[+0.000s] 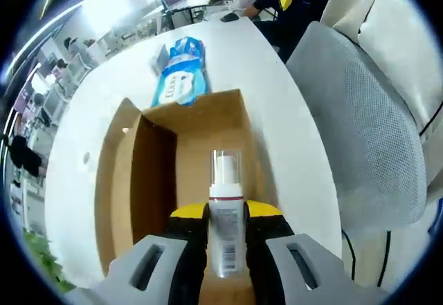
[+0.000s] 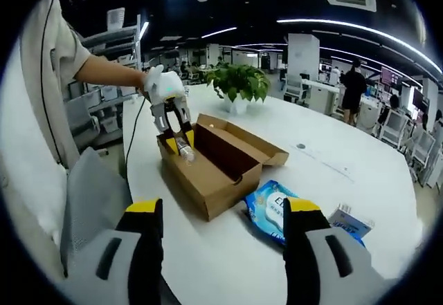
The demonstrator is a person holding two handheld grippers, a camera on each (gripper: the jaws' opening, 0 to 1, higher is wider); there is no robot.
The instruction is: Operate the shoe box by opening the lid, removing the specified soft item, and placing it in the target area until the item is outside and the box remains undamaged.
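A round white table [image 2: 332, 173] in an open-plan office holds a brown cardboard shoe box [image 2: 214, 163] with its lid [image 2: 243, 142] swung fully open and lying back on the far side. In the left gripper view, the left gripper [image 1: 226, 215] is clenched on a small clear pump bottle [image 1: 226, 232], its yellow-tipped black jaws pressing both sides of the bottle's white label; the label carries red and dark print too small to read. The bottle stands upright with its clear cap [image 1: 225, 165] on top, over the open box [image 1: 187, 160], whose bare cardboard floor shows below it. In the right gripper view the same left gripper [image 2: 178, 141], held by a person's white-gloved hand [image 2: 164, 84], grips the bottle [image 2: 185, 149] at the near end of the box, just above its rim. Beside the box lies a soft blue pack of wipes [image 2: 273, 208], touching or nearly touching the box's side; its large letters begin with "E", the rest unreadable. The pack [image 1: 181, 73] lies just beyond the box's far end in the left gripper view. A small white-and-blue carton [image 2: 353, 220] sits near the pack, its writing illegible. A potted green plant [image 2: 239, 84] stands further back on the table. The right gripper [image 2: 223, 239] hangs released above the table's near edge, jaws wide apart, grasping nothing. A grey mesh chair [image 1: 360, 132] stands by the table.
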